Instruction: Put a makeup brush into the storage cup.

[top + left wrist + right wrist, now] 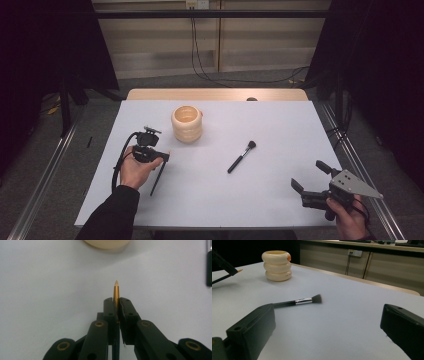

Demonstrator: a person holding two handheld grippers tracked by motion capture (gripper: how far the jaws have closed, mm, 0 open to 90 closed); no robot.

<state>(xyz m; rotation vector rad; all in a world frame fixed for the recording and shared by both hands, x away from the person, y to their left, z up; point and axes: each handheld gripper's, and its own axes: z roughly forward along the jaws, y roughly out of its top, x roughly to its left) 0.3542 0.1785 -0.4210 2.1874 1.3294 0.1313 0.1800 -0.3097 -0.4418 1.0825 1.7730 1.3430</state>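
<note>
Gold-tipped pen (116, 291) sits clamped between the left gripper's (116, 302) closed jaws, above the white bench (280, 125) near the cream ringed holder (187, 123). Right gripper (306, 176) stands wide apart, holding nothing, with the makeup brush (298, 301) lying just ahead.

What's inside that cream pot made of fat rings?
From above, the ringed cream pot looks hollow, showing just its pale inner wall. The bottom is hidden by the rim, so something small could lie there. A small orange bit sits at its rim.
</note>
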